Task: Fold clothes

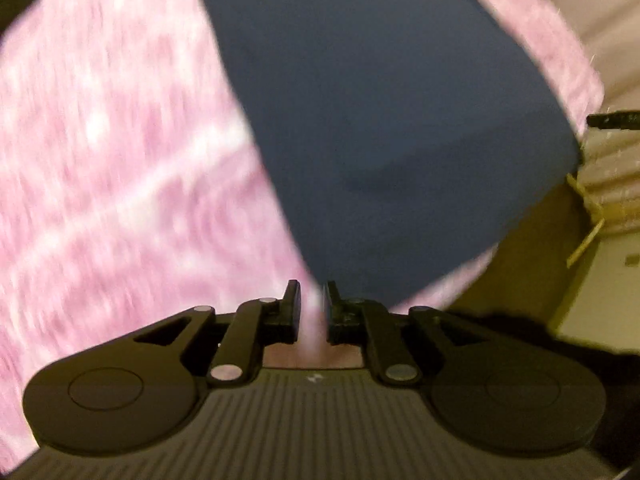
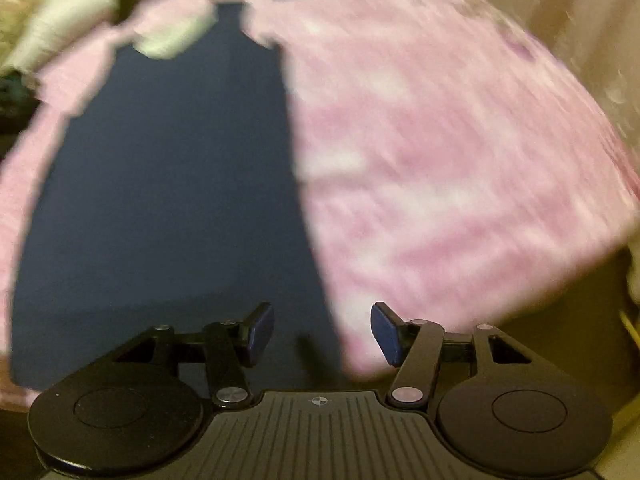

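We note the left gripper [image 1: 312, 300] clamped on the pink garment [image 1: 120, 160] over the navy surface [image 1: 380, 120], right gripper [image 2: 322, 330] spread wide, holding nothing.

Left tongs [image 1: 313, 300]: matte black body with a ribbed grey top plate bearing a small white mark, two round black hubs with embossed circles, black linkage bars fixed by silver rivets, and black fingers [image 1: 292, 304].

Right tongs [image 2: 322, 332]: same black build, ribbed plate with a crosshair mark, silver rivets, and dark blue pads [image 2: 382, 330] on its fingers.
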Motion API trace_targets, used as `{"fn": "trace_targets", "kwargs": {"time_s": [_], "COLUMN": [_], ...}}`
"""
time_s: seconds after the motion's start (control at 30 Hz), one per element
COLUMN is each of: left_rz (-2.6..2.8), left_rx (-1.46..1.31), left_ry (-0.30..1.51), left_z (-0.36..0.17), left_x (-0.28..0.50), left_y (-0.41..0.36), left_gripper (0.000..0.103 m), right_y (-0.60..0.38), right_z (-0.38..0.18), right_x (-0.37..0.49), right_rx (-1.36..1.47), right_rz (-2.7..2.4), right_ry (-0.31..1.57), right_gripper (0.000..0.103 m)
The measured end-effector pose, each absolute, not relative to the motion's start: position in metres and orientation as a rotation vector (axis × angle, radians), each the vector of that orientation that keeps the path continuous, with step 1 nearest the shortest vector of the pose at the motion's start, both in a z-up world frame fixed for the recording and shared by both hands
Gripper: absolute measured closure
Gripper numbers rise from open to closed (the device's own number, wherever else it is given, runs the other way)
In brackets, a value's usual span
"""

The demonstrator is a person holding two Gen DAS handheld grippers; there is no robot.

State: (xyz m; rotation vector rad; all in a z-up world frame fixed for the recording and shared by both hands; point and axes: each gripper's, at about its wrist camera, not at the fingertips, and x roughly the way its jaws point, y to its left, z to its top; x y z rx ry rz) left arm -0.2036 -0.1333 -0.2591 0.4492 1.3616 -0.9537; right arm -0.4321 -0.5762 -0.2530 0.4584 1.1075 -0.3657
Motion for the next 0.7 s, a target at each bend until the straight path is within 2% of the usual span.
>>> {"fn": "trace_targets", "kwargs": {"time_s": [0.13,0.3,0.37,0.5,0.7], "left_rz": [-1.011,-1.047,-1.049,-1.043,-1.055], "left_rx": [0.334,0.410,0.423,0.430,0.498], "left_ry": [1.272,1.336,1.351,1.280,1.068], "left_z": [-0.271,-0.298,-0.293,-0.266,-0.218], "left_x": [-0.185,-0.177,-0.173,-0.145,-0.066], "left_y": [-0.158,-0.165,-0.154,-0.145,-0.195], "left_gripper": [0.093,0.093,0.094,0.093,0.083], "right_y": [-0.558,-0.568,-0.573,-0.586,-0.618], "right_z": [-0.283,-0.308,-0.298,-0.259,-0.216], "right_x": [-0.380,-0.378,-0.381,-0.351,-0.232], "right_rx": [0.503,0.483,0.476,0.460,0.276], "right_rz": [-0.209,-0.287,-0.348,-0.319,-0.125], "right_ry": [1.080,1.226,1.274,1.199,1.102], "right_gripper": [0.046,0.046,0.046,0.046,0.046]}}
